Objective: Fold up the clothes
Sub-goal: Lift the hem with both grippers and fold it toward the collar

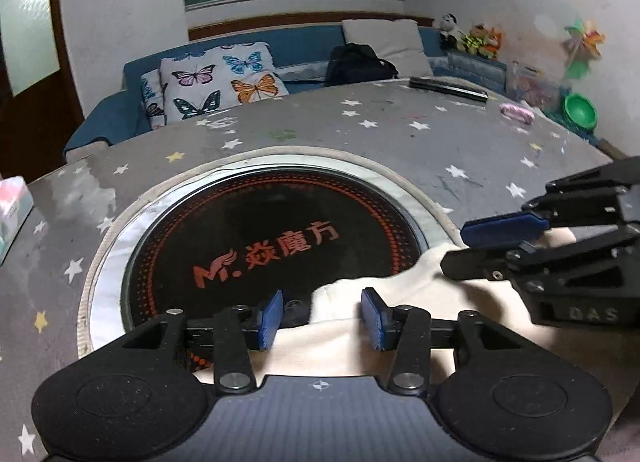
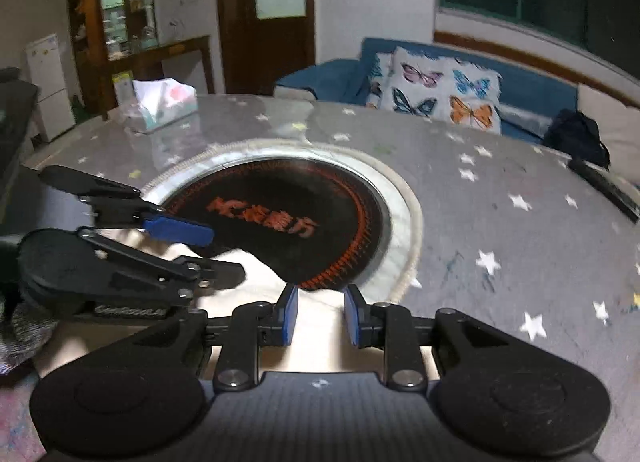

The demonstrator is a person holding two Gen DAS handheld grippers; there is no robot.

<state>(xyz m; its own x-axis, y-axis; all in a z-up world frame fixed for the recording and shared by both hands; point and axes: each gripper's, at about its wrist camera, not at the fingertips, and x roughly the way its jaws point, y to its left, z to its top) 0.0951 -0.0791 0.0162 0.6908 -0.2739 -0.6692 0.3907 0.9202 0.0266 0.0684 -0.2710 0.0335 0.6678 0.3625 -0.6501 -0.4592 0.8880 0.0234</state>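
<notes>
Between our two sets of blue-padded jaws, a cream-coloured soft fabric garment lies bunched at the near edge of the round table covered in grey star-printed cloth. We hold the left gripper with its jaws wide apart, the cloth's rumpled edge rising in the gap between them and touching neither pad that we can see. Our right gripper stands likewise parted, somewhat narrower, with the garment spread beneath and between its pads; whether either pad touches the cloth we cannot tell.

Just ahead of both jaws sits the black round glass cooktop with orange lettering, ringed by a pale metal band. The garment's far edge laps over the cooktop's near rim. From the left wrist view, the right gripper reaches in from the right of the jaws, one blue pad above the cloth and a black finger below, lying against the fabric.

Beyond the cooktop the tabletop runs open. Far right of the left jaws, near the table's far edge, lie a flat dark rectangular object and a small pink roll. Far left of the right jaws stands a white tissue box. A blue sofa with a butterfly-print cushion lies past the table's edge.
</notes>
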